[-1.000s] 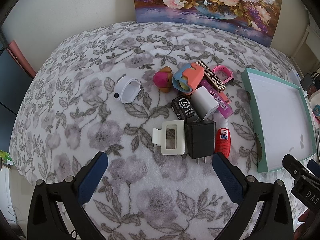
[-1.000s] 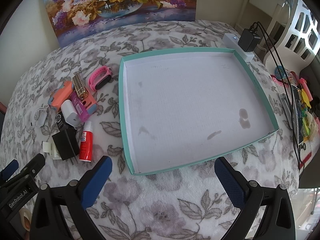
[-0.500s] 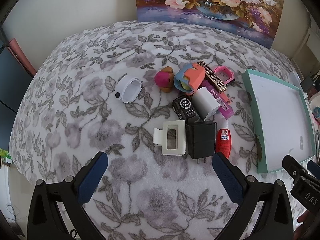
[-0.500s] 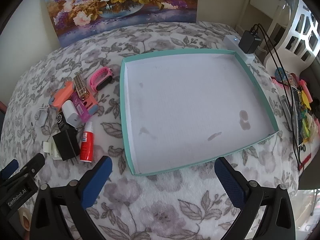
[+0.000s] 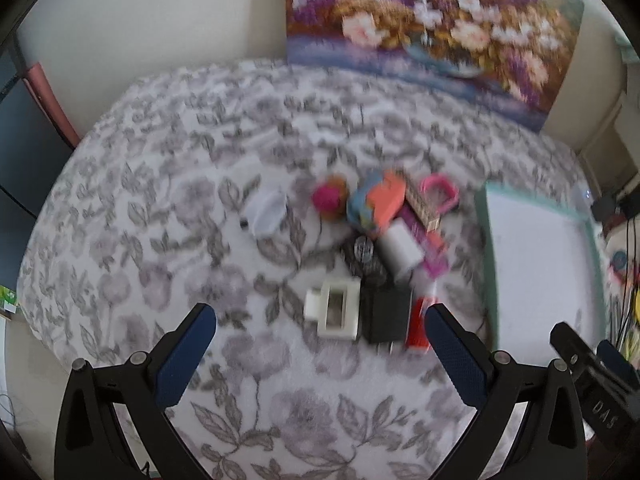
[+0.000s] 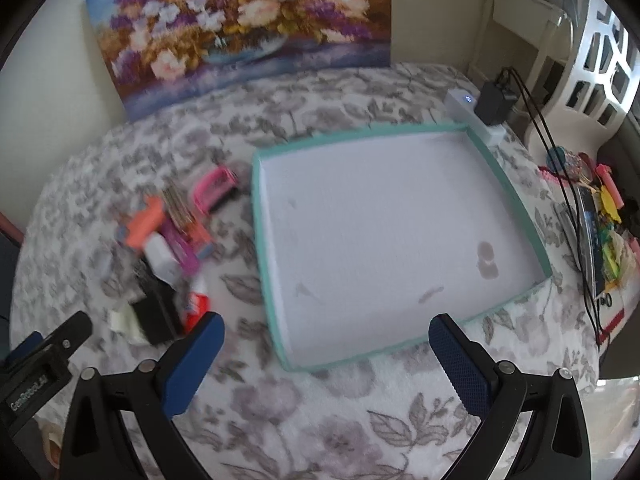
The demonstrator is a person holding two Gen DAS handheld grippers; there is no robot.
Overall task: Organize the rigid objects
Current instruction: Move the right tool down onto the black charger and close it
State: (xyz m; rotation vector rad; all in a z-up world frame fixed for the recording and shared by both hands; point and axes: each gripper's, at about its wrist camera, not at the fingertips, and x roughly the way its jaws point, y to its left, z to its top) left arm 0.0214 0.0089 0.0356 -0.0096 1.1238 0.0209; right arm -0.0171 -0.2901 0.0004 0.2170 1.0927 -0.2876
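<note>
A pile of small objects lies on the floral blanket (image 5: 168, 264): a white hair claw (image 5: 335, 311), a black charger (image 5: 386, 314), a red tube (image 5: 420, 322), a white charger (image 5: 400, 251), a pink plush (image 5: 329, 199), an orange-and-blue clip (image 5: 376, 202), a pink band (image 5: 439, 194) and a white ring-shaped piece (image 5: 266, 214). A teal-rimmed white tray (image 6: 276, 280) sits right of the pile with nothing in it. My left gripper (image 5: 320, 354) hangs open, near side of the pile. My right gripper (image 6: 326, 360) is open above the tray's near edge. Both views are blurred.
A flower painting (image 5: 432, 28) leans against the wall behind the bed. A power strip with a black plug (image 6: 490, 106) lies past the tray's far right corner. Cables and colourful clutter (image 6: 600, 232) crowd the right side. The blanket drops away at its left edge.
Both cameras have pulled back and tilted up, so the pile and tray sit lower and smaller in view and more of the painting shows. Nothing on the blanket has moved.
</note>
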